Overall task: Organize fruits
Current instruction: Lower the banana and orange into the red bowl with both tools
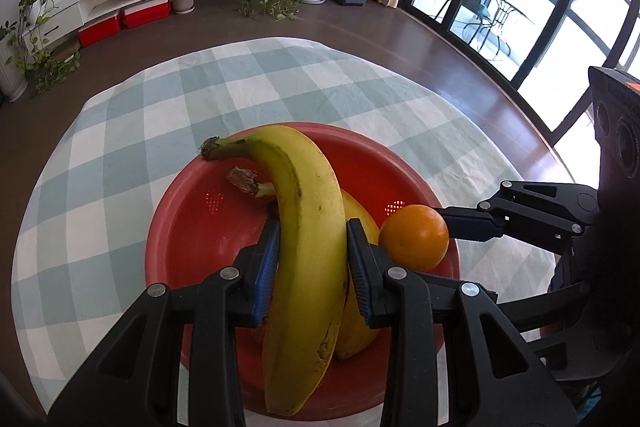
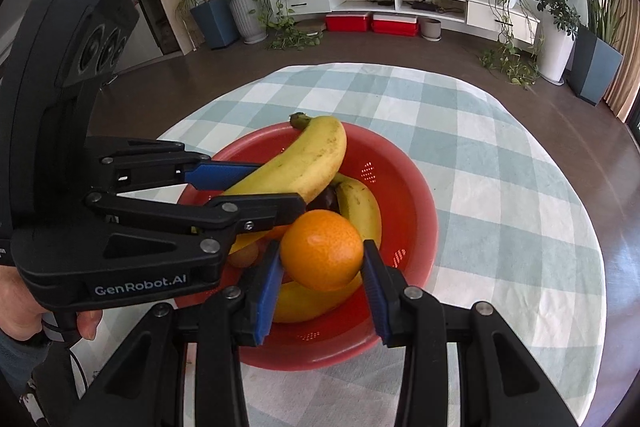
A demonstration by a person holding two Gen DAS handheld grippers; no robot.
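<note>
over the checked cloth (image 1: 120, 147) we clamp banana (image 1: 308, 227) left (image 1: 312, 267), orange (image 2: 322, 249) right (image 2: 322, 279), ready to lower both into the bowl (image 1: 192, 219).

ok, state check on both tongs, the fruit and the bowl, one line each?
left tongs: shut on the upper banana
upper banana: held over the red bowl
right tongs: shut on the orange
orange: held above the bowl
second banana: lying in the bowl
red bowl: upright on the checked tablecloth
</note>
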